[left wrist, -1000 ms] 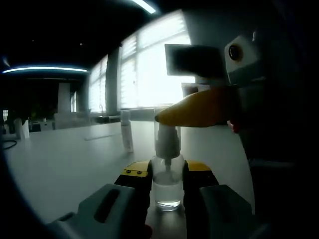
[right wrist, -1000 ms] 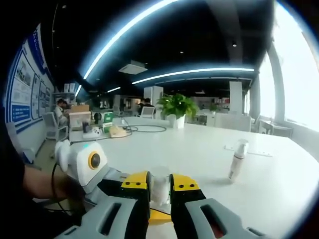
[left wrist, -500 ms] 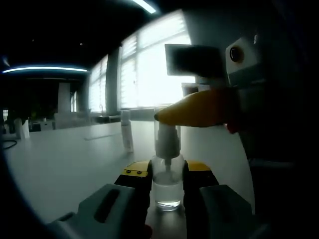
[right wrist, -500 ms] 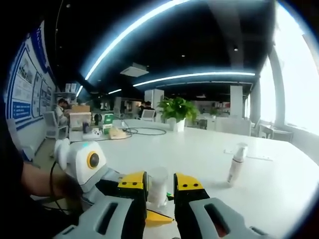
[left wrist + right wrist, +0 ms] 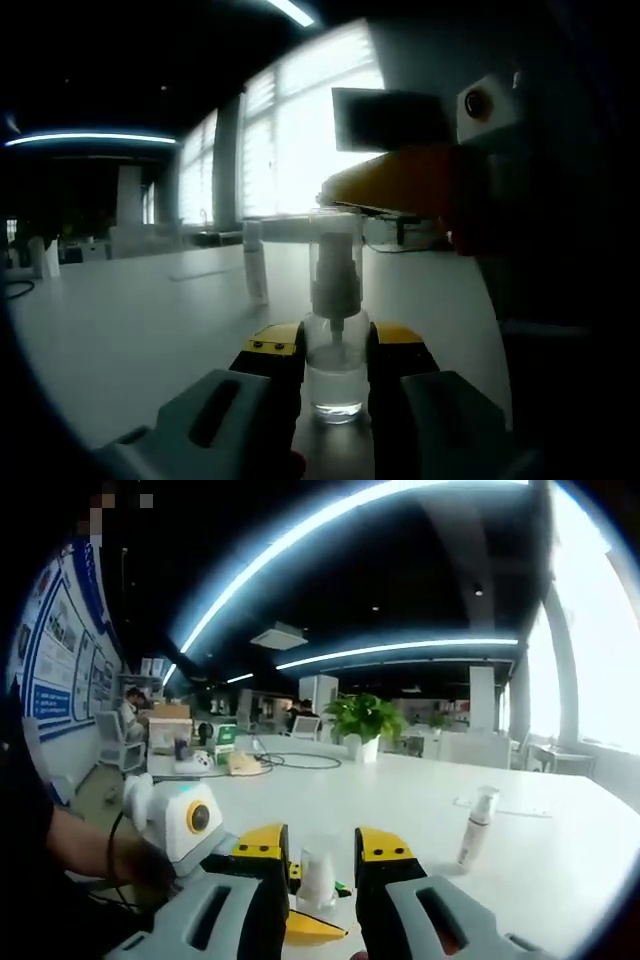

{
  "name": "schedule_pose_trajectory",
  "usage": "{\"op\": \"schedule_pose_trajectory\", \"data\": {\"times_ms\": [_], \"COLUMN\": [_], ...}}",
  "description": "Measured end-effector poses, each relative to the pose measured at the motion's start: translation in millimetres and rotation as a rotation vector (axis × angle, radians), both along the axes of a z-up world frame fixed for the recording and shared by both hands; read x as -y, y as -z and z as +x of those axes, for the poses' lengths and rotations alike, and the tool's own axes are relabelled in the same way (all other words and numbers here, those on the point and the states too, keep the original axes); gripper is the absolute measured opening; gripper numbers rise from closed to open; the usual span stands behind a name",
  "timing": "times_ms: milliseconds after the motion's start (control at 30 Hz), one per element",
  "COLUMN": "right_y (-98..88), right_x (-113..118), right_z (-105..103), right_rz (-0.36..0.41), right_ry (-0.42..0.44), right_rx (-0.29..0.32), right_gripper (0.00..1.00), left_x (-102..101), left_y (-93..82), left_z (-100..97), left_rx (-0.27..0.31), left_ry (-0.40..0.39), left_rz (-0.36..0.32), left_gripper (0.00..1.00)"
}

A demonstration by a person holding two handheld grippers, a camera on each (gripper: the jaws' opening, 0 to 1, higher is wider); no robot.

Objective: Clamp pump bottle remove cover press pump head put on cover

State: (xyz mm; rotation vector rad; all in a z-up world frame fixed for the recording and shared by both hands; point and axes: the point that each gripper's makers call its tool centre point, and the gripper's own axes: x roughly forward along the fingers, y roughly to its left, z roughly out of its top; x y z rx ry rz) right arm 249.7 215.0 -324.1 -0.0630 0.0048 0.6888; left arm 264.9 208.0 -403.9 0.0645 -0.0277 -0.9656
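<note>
A clear pump bottle (image 5: 335, 375) stands upright on the white table (image 5: 130, 330), and my left gripper (image 5: 335, 345) is shut on its lower body. A clear cover (image 5: 336, 262) sits over the white pump head. My right gripper (image 5: 400, 185) hangs just above the cover, its yellow jaws off it. In the right gripper view the cover (image 5: 318, 875) lies low in the gap of my right gripper (image 5: 322, 845), which is open, with space on both sides. My left gripper (image 5: 300, 925) shows below it.
A slim white bottle (image 5: 255, 265) (image 5: 478, 825) stands farther out on the table. A potted plant (image 5: 365, 720) and cluttered desks with a seated person (image 5: 130, 720) are at the far side. A person's hand (image 5: 90, 850) holds the left gripper.
My right gripper has let go of the cover, spread its jaws and risen. The cover stays on the bottle. The left gripper and bottle have not moved.
</note>
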Motion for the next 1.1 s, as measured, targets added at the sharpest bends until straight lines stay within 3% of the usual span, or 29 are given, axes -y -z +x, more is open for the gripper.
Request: {"op": "schedule_pose_trajectory", "data": {"times_ms": [333, 1100], "right_y": [-21.0, -0.8], "right_x": [32.0, 98.8], "right_z": [0.3, 1.3], "right_rz": [0.059, 0.067], "right_ry": [0.042, 0.214], "right_rx": [0.071, 0.076], "right_gripper": [0.21, 0.19], "left_x": [-0.9, -1.7], "left_y": [0.2, 1.1], "left_z": [1.5, 3.7], "left_rx": [-0.001, 0.001], "left_ry": [-0.009, -0.024], "left_rz": [0.000, 0.007], "left_gripper": [0.15, 0.16]}}
